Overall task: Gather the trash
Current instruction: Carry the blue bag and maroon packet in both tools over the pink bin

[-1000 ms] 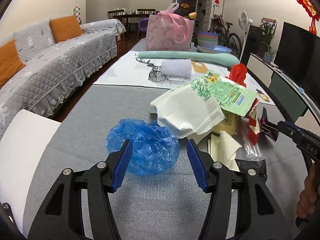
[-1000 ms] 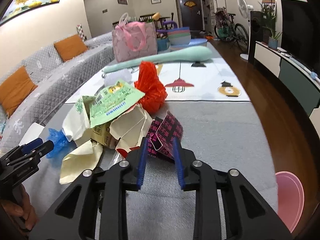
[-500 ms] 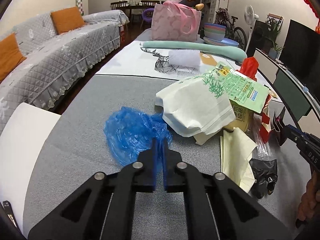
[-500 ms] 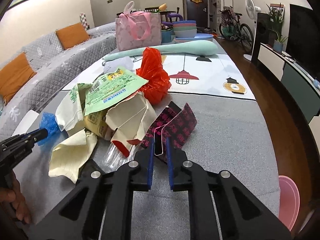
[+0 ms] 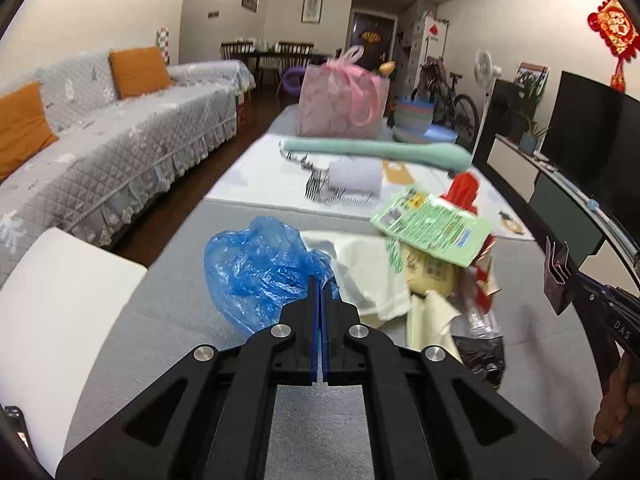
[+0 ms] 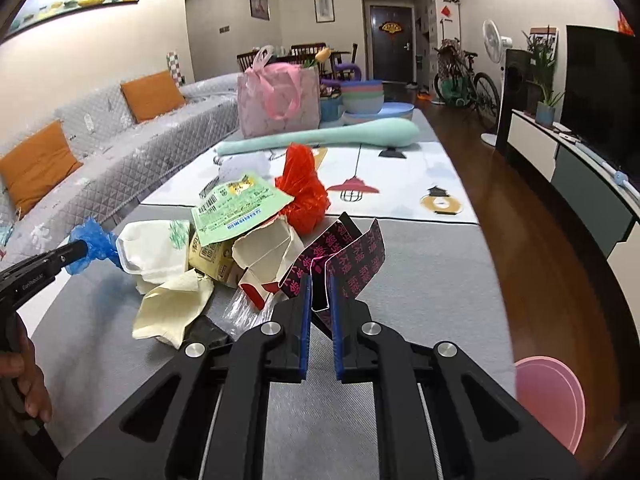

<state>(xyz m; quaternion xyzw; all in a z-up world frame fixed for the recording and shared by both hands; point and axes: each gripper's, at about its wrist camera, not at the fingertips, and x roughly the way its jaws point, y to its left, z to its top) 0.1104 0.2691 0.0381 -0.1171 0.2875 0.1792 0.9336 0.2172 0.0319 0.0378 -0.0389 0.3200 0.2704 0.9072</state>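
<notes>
Left tongs (image 5: 320, 288) pinched shut, right tongs (image 6: 320, 292) nearly closed, both angled downward

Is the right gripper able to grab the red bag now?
Probably not yet. The right gripper is already shut on the dark pink-printed wrapper, so its fingers are full. The red bag sits farther back, behind that wrapper and beside the green packet.

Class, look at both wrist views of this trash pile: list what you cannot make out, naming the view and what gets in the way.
- Black item, left wrist view: half under the cream paper; identity unclear.
- Yellow carton, right wrist view: mostly covered by the green packet.
- Pink round object, right wrist view: cut off by the fisheye edge.
- Print on the dark wrapper, right wrist view: too small to read.
</notes>
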